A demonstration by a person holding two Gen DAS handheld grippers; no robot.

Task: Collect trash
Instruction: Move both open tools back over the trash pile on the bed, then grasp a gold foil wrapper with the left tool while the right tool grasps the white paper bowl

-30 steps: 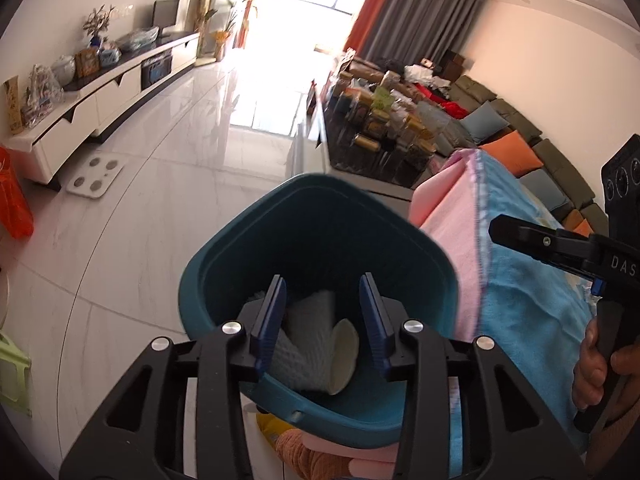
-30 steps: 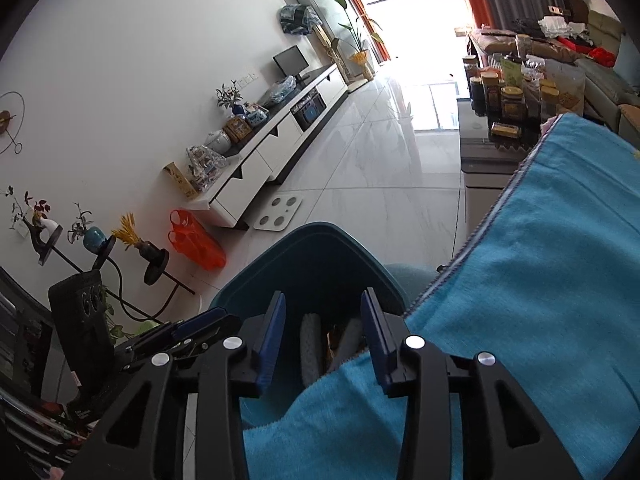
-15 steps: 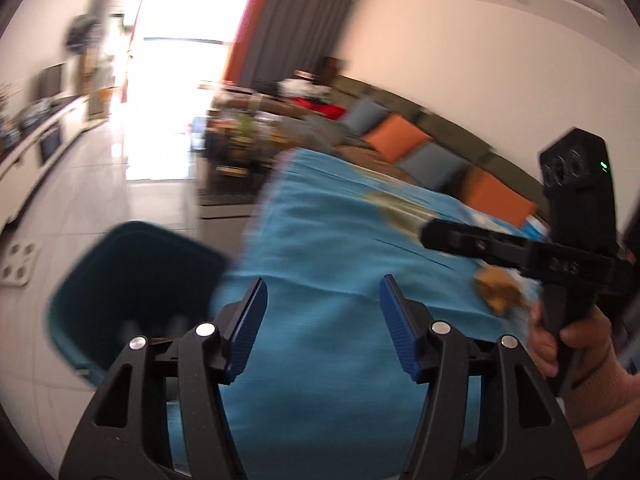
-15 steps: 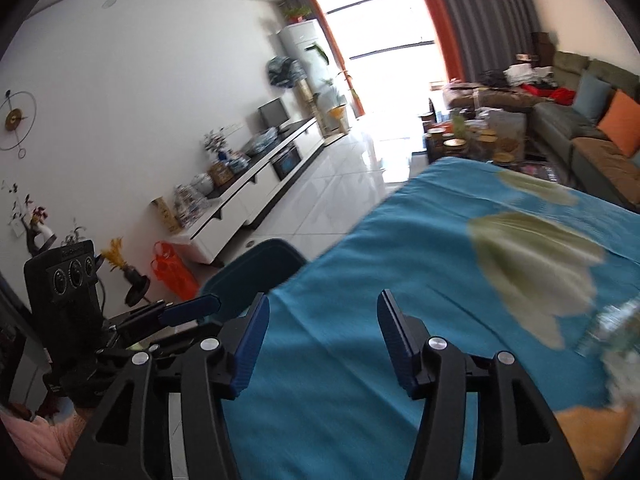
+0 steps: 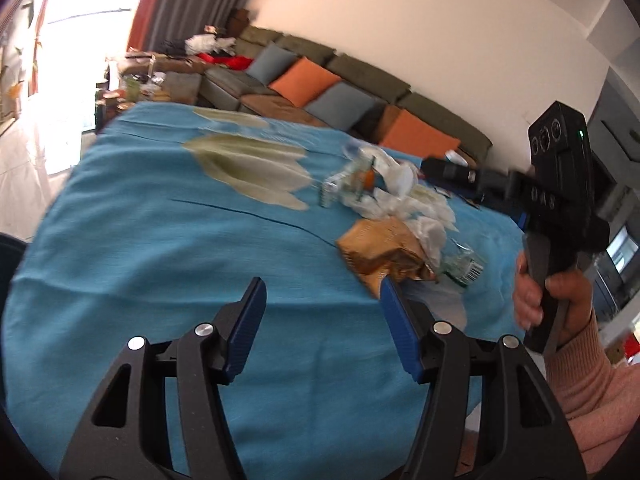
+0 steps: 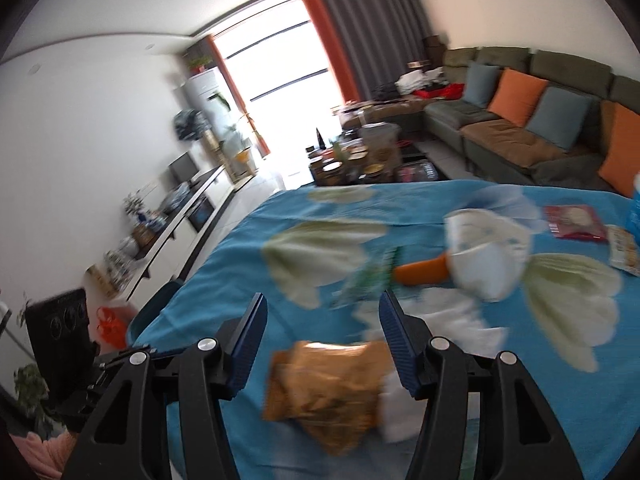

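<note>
A pile of trash lies on the blue tablecloth (image 5: 168, 248). It holds a crumpled golden snack bag (image 5: 384, 252), white tissues (image 5: 420, 208) and clear plastic wrap (image 5: 344, 184). My left gripper (image 5: 322, 300) is open and empty, short of the bag and to its left. My right gripper (image 6: 322, 312) hovers over the same golden bag (image 6: 328, 392); its jaws are opening and the pads touch nothing. Beyond it lie a white crumpled wad (image 6: 484, 256), an orange piece (image 6: 420, 272) and a green wrapper (image 6: 372, 276). The teal bin (image 6: 156, 308) stands off the table's left edge.
A hand (image 5: 552, 296) holds the right gripper's handle at the right of the left wrist view. A red packet (image 6: 572, 222) and another printed packet (image 6: 624, 248) lie far right. A sofa (image 6: 520, 132), a cluttered coffee table (image 6: 360, 160) and a TV cabinet (image 6: 184, 216) stand beyond the table.
Both grippers swung away from the teal bin and now face the trash pile on the table. Both pairs of jaws stand wider than a second ago.
</note>
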